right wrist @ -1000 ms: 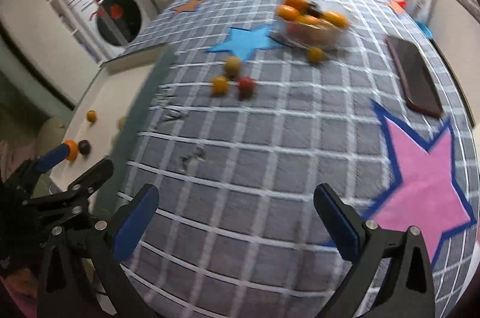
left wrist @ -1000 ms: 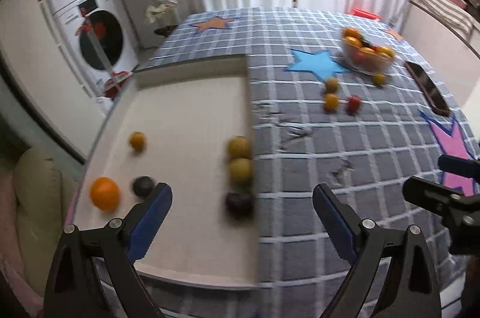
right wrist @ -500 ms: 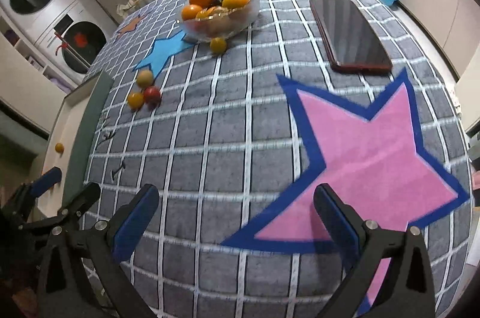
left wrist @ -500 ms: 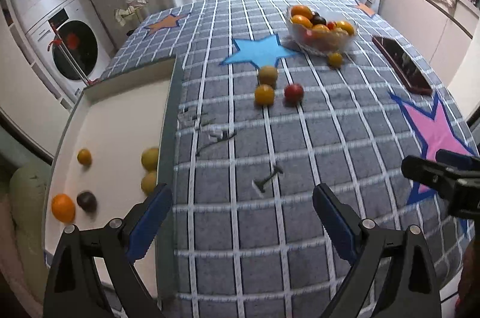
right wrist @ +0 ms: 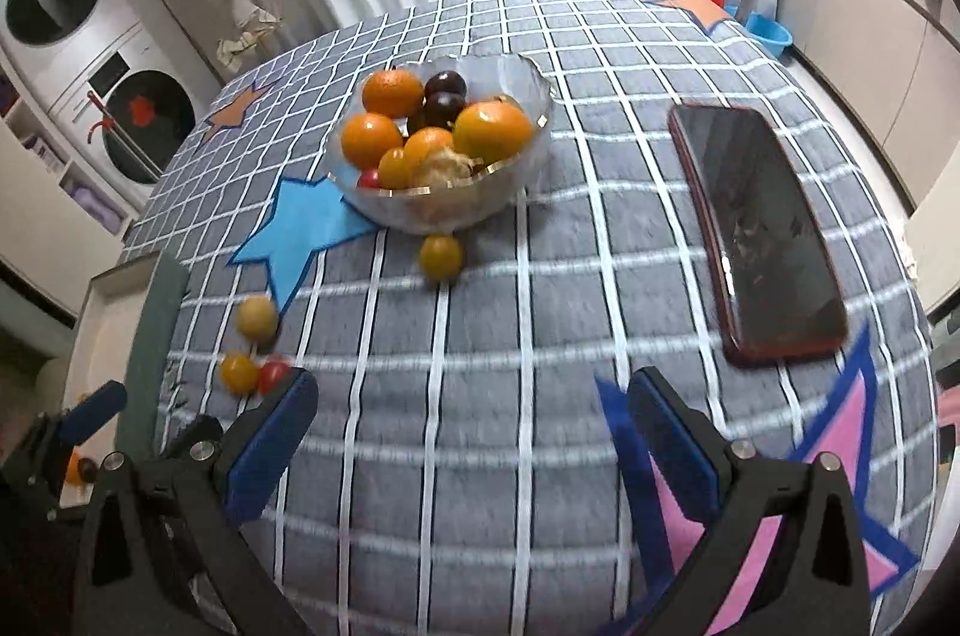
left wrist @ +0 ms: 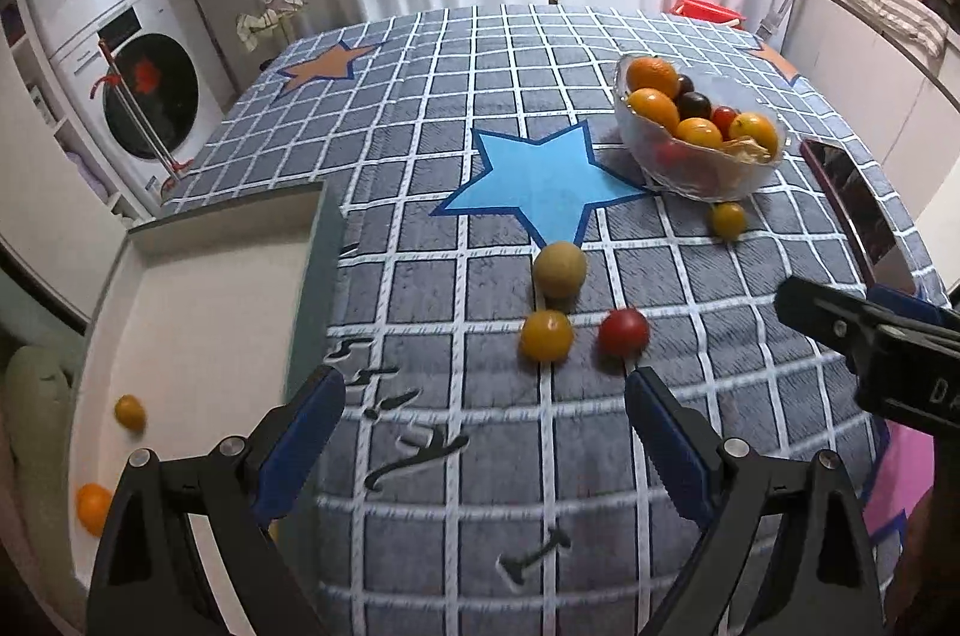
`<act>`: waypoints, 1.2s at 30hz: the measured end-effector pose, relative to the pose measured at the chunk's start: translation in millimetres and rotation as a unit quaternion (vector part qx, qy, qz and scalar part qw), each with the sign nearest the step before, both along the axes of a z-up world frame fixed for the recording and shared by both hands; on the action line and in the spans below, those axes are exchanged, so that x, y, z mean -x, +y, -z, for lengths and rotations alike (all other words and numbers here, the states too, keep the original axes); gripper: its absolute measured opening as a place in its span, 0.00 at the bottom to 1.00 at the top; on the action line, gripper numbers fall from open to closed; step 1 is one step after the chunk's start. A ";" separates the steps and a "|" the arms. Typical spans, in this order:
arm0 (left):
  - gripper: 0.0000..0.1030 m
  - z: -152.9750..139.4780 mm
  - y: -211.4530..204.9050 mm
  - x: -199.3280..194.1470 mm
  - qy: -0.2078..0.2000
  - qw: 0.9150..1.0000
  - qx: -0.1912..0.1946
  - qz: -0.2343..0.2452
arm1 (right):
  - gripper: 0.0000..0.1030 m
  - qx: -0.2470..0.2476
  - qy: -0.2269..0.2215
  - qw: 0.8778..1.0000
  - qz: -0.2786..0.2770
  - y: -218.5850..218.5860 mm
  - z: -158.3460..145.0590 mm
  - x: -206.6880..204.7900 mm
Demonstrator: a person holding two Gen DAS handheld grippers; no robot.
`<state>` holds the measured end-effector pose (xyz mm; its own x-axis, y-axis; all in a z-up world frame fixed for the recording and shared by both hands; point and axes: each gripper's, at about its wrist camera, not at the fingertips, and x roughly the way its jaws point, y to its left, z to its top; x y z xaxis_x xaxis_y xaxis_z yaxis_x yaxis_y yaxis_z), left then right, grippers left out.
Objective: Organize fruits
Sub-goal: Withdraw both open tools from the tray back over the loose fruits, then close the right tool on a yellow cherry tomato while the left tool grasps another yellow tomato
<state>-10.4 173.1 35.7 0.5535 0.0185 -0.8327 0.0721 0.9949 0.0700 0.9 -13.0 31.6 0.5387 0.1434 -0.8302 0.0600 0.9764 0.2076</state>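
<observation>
Far left: stacked washing machines (left wrist: 120,54) against the wall.

Left edge of the checked cloth (left wrist: 420,144): shallow cream tray (left wrist: 204,288), holding a small yellow fruit (left wrist: 130,411) and an orange (left wrist: 93,507) at its near left side.

Near left: left gripper (left wrist: 483,420), fingers spread wide, nothing between them, hovering above the cloth just right of the tray's wall.

Centre: blue star patch (left wrist: 540,177); at its near point a tan round fruit (left wrist: 559,270); nearer, side by side and slightly apart, a yellow tomato (left wrist: 546,334) and a red tomato (left wrist: 624,331).

Right of centre: glass bowl (right wrist: 522,108), filled with oranges (right wrist: 492,129), dark plums (right wrist: 445,93) and small tomatoes; a single yellow fruit (right wrist: 441,257) lies on the cloth just beside the bowl's near side.

Right: dark phone (right wrist: 756,228) lying flat, well apart from the bowl.

Near right: right gripper (right wrist: 471,420), fingers equally wide apart and empty, over the cloth beside a pink star patch (right wrist: 840,444).
</observation>
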 end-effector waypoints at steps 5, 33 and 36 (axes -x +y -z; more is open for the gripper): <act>0.80 10.5 -2.6 -17.9 0.004 1.000 0.003 0.001 | 0.97 0.013 -0.006 1.000 -0.001 8.5 9.9 -22.0; 0.22 25.5 -12.1 -18.9 0.010 0.998 0.044 0.034 | 0.22 -0.026 -0.028 0.999 -0.026 -3.6 1.3 9.6; 0.22 22.4 -6.7 -7.7 0.013 0.998 0.061 0.028 | 0.22 -0.039 -0.028 0.999 -0.025 -8.5 -1.4 29.4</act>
<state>-2.7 166.4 13.3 0.5297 -0.1154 -0.8403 0.1289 0.9902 -0.0547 -28.5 -21.5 33.0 0.5749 0.2349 -0.7838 -0.0021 0.9583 0.2857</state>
